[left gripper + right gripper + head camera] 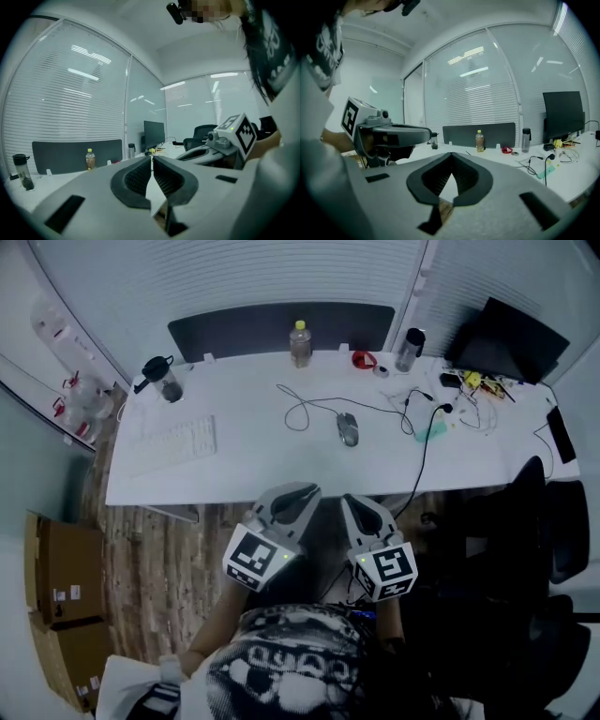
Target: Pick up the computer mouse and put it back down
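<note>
A grey computer mouse (348, 428) lies on the white desk (234, 479), right of centre, with its black cable looping away to the left and right. Both grippers hover side by side short of the desk's near edge, pointing toward it. The left gripper (292, 495) (151, 158) has its jaws together at the tips, with nothing between them. The right gripper (360, 505) (451, 154) is also shut and empty. The mouse is hidden behind the jaws in both gripper views.
On the desk are a white keyboard (173, 444) at the left, a dark tumbler (165, 381), a drink bottle (300, 343), a second tumbler (410, 350), a teal item (431, 433) and tangled cables. A monitor (511, 338) stands at the back right. Cardboard boxes (61, 577) stand on the floor left, and a black chair (544, 521) right.
</note>
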### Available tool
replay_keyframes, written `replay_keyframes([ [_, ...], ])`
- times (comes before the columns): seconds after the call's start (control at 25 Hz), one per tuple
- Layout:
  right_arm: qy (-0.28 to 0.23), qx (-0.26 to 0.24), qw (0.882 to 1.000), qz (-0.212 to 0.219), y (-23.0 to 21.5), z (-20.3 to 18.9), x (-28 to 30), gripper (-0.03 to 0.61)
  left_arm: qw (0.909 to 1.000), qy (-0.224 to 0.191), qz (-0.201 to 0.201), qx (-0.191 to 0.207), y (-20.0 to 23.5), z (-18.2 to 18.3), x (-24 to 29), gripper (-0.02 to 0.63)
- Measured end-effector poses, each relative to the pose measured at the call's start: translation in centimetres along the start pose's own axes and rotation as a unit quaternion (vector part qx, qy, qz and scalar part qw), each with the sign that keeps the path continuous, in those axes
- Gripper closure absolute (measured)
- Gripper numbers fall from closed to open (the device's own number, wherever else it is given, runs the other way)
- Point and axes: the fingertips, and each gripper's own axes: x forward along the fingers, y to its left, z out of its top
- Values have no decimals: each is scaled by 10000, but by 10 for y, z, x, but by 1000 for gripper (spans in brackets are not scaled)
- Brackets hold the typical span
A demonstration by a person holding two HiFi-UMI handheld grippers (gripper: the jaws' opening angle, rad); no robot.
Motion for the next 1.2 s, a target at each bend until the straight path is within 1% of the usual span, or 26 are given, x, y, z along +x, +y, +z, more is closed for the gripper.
replay_keyframes([
  [0.16,108,-10,9998,-162,-18,3,31,586,9999,-63,-122,-40,36,1,27,600],
  [0.28,139,0,9994,-312,-29,6,47,586,9996,-111,-249,-85,54,3,46,600],
  [0.52,332,160,9978,-558,-47,0,61,586,9980,-10,-561,-301,63,-5,67,600],
  [0.68,467,221,9970,-579,-53,-8,73,586,9973,142,-614,-376,68,-21,70,600],
  [0.84,601,298,9963,-536,-55,-17,80,586,9973,238,-476,-511,81,-32,69,600],
  [1.0,682,344,9960,-460,-66,-22,92,586,9970,304,-141,-692,96,-40,66,600],
  [1.2,649,58,9962,-577,-105,-23,112,586,9973,270,174,-653,111,-37,74,600],
])
